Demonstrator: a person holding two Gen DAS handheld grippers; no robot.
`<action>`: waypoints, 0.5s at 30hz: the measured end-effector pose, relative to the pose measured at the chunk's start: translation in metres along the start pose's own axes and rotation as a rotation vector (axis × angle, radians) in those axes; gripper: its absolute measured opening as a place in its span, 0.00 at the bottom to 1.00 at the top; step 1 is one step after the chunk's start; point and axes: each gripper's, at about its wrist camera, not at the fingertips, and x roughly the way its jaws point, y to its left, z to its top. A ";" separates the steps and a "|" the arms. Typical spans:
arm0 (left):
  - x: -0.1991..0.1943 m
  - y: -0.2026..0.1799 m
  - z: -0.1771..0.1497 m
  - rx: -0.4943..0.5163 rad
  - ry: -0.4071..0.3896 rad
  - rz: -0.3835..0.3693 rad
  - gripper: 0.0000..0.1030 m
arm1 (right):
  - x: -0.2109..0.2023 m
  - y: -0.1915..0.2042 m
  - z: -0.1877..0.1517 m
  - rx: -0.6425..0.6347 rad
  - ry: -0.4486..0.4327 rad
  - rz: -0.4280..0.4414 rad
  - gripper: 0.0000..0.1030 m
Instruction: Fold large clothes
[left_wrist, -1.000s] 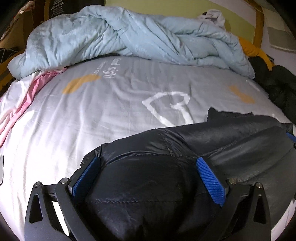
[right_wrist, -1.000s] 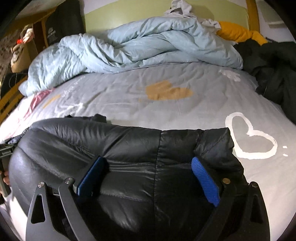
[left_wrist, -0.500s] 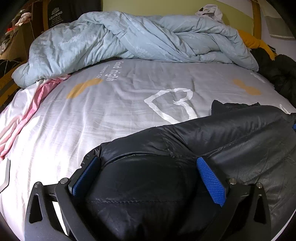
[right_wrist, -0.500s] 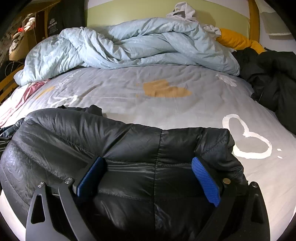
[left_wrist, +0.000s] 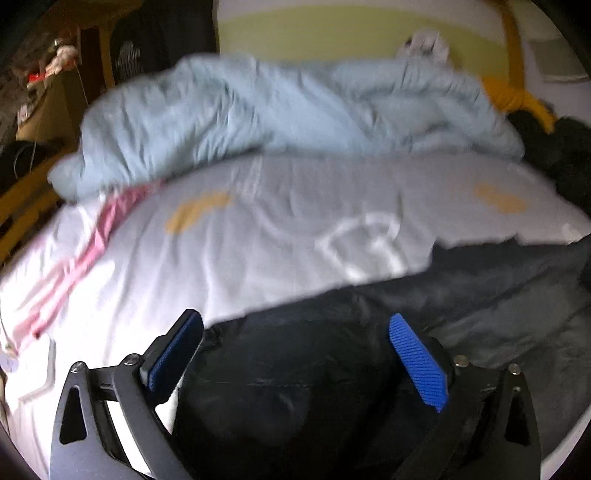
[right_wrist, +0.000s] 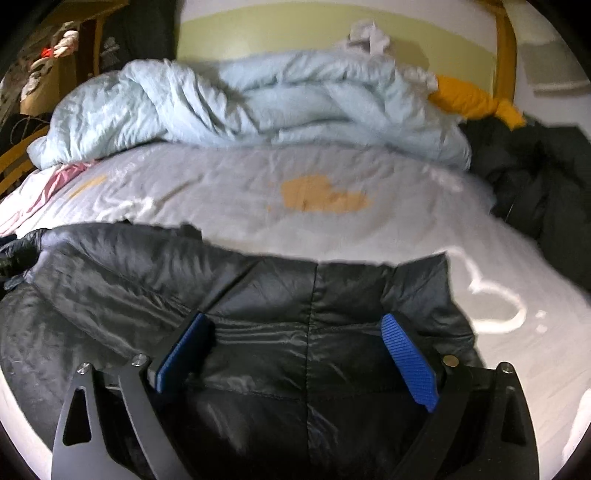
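Observation:
A black puffer jacket (left_wrist: 480, 295) lies across the near edge of the bed, its quilted panel also filling the right wrist view (right_wrist: 129, 277). My left gripper (left_wrist: 295, 319) straddles the jacket's left end. Its jaws are wide and closing, with puffy fabric between the blue pads (left_wrist: 417, 362). My right gripper (right_wrist: 293, 318) straddles the jacket's right end by the centre seam. Its jaws are closing too, on fabric bulging between the pads (right_wrist: 406, 362). I cannot see either pair of pads squeezing the cloth. Both views are motion-blurred.
The grey bedsheet (left_wrist: 258, 240) with heart and yellow prints stretches beyond the jacket. A crumpled light blue duvet (right_wrist: 258, 99) lies along the headboard. Dark clothes (right_wrist: 535, 177) and a yellow garment (right_wrist: 469, 96) are piled at the right. Pink cloth (left_wrist: 74, 266) lies at the left edge.
The left view has lifted and tilted up, so the jacket sits lower in frame and more of the headboard shows. Both pairs of pads have drawn slightly inward. The right view tilted up a little.

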 end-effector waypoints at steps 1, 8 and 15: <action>-0.010 0.002 0.004 -0.007 -0.018 -0.047 0.89 | -0.010 0.000 0.004 -0.008 -0.027 0.010 0.81; -0.039 -0.005 -0.002 -0.050 0.128 -0.354 0.23 | -0.059 -0.003 0.024 0.030 -0.049 0.086 0.35; 0.022 0.026 -0.007 -0.138 0.218 -0.200 0.09 | -0.021 -0.021 0.020 0.051 0.049 -0.024 0.20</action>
